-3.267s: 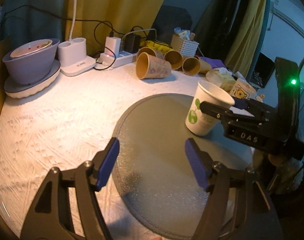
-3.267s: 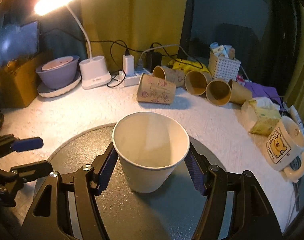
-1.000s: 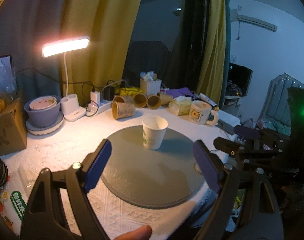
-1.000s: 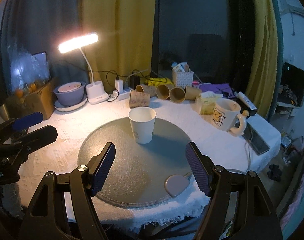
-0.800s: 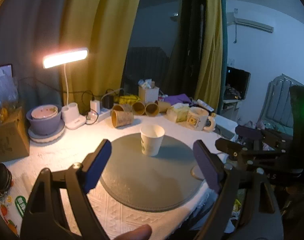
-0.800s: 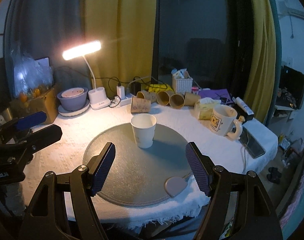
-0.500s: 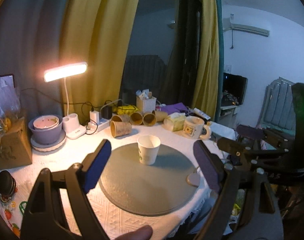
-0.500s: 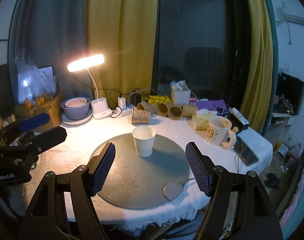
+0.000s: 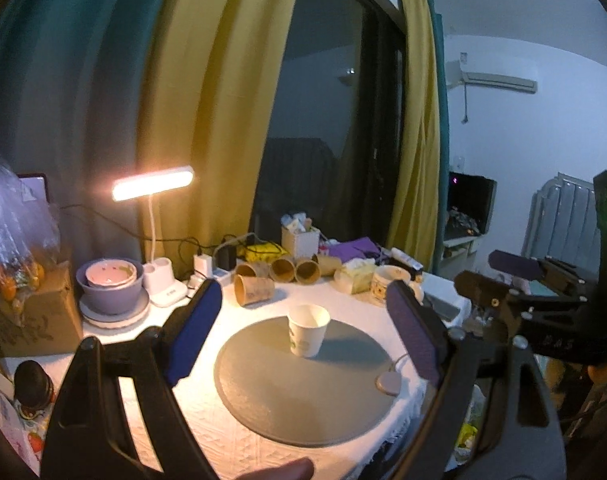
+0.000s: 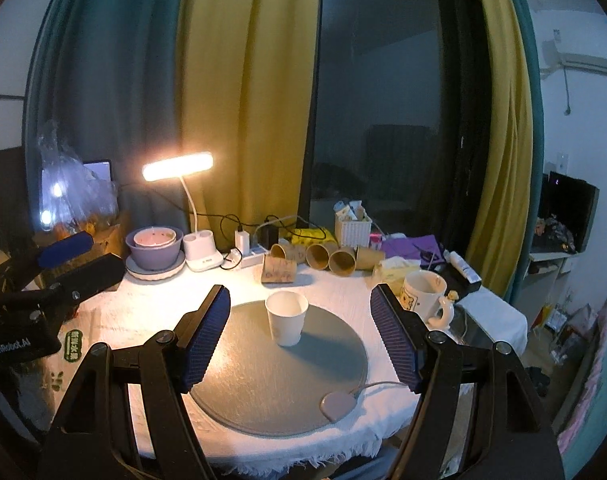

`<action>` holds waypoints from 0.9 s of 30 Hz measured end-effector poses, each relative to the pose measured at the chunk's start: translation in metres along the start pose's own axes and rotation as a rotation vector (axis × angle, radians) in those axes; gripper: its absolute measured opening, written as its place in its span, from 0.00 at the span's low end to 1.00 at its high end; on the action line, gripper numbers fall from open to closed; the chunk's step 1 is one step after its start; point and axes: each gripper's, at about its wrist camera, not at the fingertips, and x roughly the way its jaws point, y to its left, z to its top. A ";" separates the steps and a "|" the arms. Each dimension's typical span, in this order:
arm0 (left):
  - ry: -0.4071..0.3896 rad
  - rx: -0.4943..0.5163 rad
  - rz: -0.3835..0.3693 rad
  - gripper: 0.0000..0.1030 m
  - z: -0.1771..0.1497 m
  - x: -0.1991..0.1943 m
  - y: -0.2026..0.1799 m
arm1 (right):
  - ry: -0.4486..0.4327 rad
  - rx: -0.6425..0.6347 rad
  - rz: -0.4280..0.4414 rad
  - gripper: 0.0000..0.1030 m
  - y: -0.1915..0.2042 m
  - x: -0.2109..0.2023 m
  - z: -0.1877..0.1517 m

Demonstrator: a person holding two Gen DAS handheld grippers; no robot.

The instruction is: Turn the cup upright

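Observation:
A white paper cup (image 9: 307, 330) with a green print stands upright, mouth up, on the round grey mat (image 9: 303, 396); it also shows in the right wrist view (image 10: 286, 323) on the mat (image 10: 279, 384). My left gripper (image 9: 303, 336) is open and empty, well back from the table. My right gripper (image 10: 299, 340) is open and empty, also well back and above the table's near edge. Each gripper shows in the other's view, the right one (image 9: 503, 276) at the right and the left one (image 10: 75, 256) at the left.
Several brown paper cups (image 10: 327, 256) lie on their sides at the back. A lit desk lamp (image 10: 177, 166), purple bowl (image 10: 153, 246), power strip (image 10: 247, 258), white basket (image 10: 353, 226), tissue box (image 10: 391, 270) and bear mug (image 10: 423, 292) ring the mat. A small round puck (image 10: 337, 404) lies at the mat's front.
Both grippers have drawn back and up from the table, so the cup looks smaller and farther. The cup stands upright where it was released.

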 end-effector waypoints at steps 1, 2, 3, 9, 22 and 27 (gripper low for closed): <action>-0.005 0.002 0.009 0.83 0.001 -0.002 0.001 | -0.001 0.001 0.003 0.73 0.001 -0.001 0.002; -0.009 0.003 0.018 0.83 0.002 -0.003 0.003 | -0.001 0.001 0.005 0.73 0.002 -0.002 0.003; -0.014 0.001 0.023 0.83 0.003 -0.005 0.005 | -0.002 0.002 0.009 0.73 0.003 -0.003 0.004; -0.021 -0.011 0.047 0.83 0.000 -0.007 0.013 | 0.018 0.019 0.034 0.73 0.007 0.002 0.004; -0.011 -0.019 0.050 0.83 -0.004 -0.004 0.015 | 0.038 0.022 0.042 0.73 0.009 0.010 0.000; -0.007 -0.018 0.049 0.83 -0.006 -0.004 0.014 | 0.043 0.025 0.043 0.73 0.010 0.011 -0.004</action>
